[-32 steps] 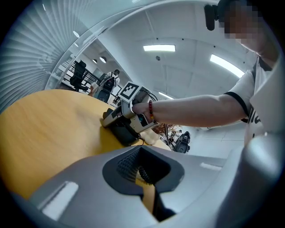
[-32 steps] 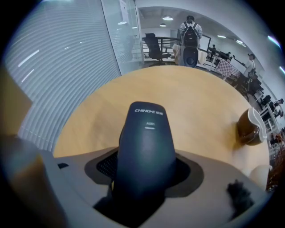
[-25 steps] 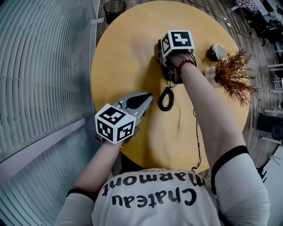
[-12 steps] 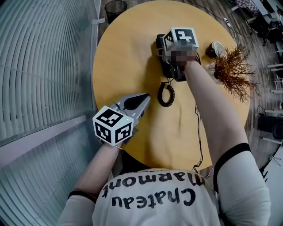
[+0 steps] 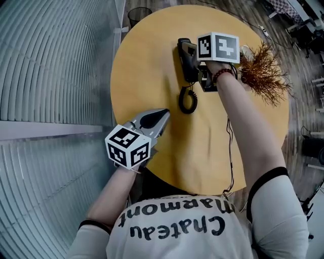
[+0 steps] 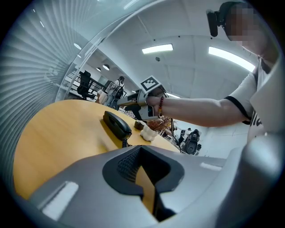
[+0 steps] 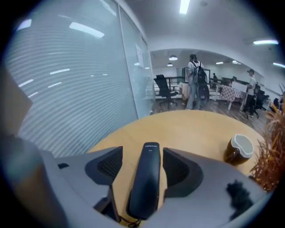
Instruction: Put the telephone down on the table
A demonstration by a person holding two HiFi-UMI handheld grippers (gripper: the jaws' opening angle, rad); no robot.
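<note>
My right gripper (image 7: 141,165) is straddling the telephone handset (image 7: 146,178), jaws loosely apart; it is now lying on the table (image 7: 191,127), farther left than a second ago.

wall: striped glass (image 5: 50,76) | floor: wood planks (image 5: 244,9) | ceiling: strip lights (image 6: 158,48) | office chair (image 7: 163,87)

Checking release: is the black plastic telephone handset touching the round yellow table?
Touching: the left gripper view shows the handset lying flat on the table.
</note>
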